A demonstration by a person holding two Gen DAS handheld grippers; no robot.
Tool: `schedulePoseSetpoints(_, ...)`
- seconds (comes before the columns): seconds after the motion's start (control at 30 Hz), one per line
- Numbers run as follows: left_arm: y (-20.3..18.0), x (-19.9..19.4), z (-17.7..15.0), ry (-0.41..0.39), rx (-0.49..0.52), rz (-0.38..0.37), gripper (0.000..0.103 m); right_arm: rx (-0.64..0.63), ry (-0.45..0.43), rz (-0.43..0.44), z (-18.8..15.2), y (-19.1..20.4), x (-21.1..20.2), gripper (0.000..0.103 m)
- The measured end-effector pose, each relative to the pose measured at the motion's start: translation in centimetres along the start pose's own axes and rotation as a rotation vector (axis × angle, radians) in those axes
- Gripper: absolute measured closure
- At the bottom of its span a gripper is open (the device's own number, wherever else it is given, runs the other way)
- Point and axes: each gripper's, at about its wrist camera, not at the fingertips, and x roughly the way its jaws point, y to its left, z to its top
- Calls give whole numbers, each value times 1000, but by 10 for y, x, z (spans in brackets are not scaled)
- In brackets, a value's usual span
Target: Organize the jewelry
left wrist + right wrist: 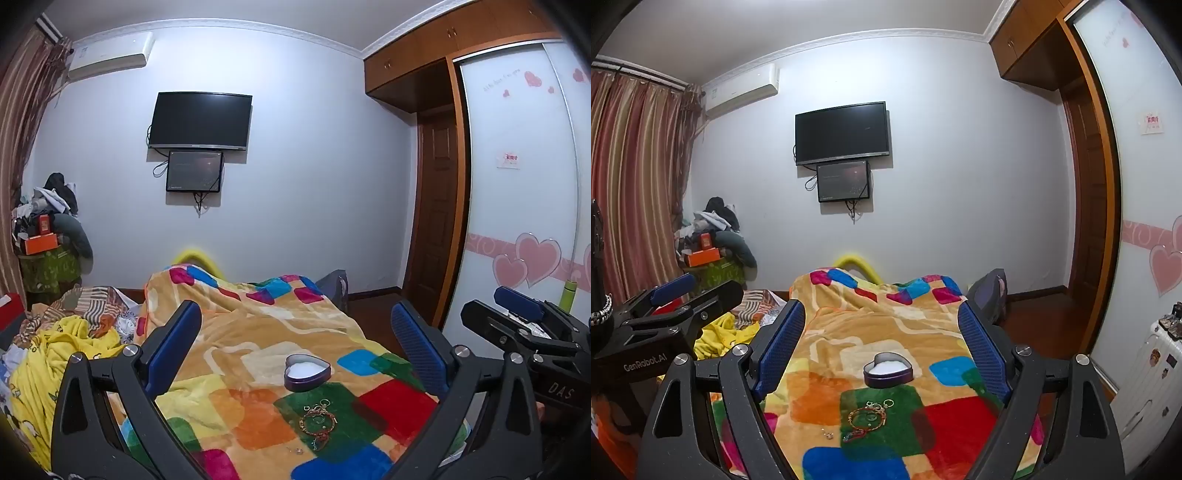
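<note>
Nearest the lens, the left gripper (295,343) is hanging with its blue-padded jaws spread wide and holding nothing, and the right gripper (882,343) is doing the same, gaping and empty above the bed. Just beyond the fingers, the jewelry (318,419) is lying loose in a small tangle on a green patch of the patchwork blanket (258,325): a reddish beaded bracelet (866,415), a few rings (886,403) touching its far side, and a tiny piece (827,435) sitting apart to the left, too small to identify. A little farther back, the heart-shaped tin (307,372) is standing open near the pile but not touching it, and its pale lining is showing nothing inside. Judging from this, the sorting is not yet underway: every piece is waiting outside the tin. Beyond the bed, a dark television (842,133) is hanging on the far wall.
</note>
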Motion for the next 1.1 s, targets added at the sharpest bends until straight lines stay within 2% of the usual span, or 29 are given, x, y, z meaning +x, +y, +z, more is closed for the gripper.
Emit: schedulePoseSetpoints(1.1, 1, 10, -7, 18, -3, -8, 0, 20, 19, -1, -1, -4, 1, 21)
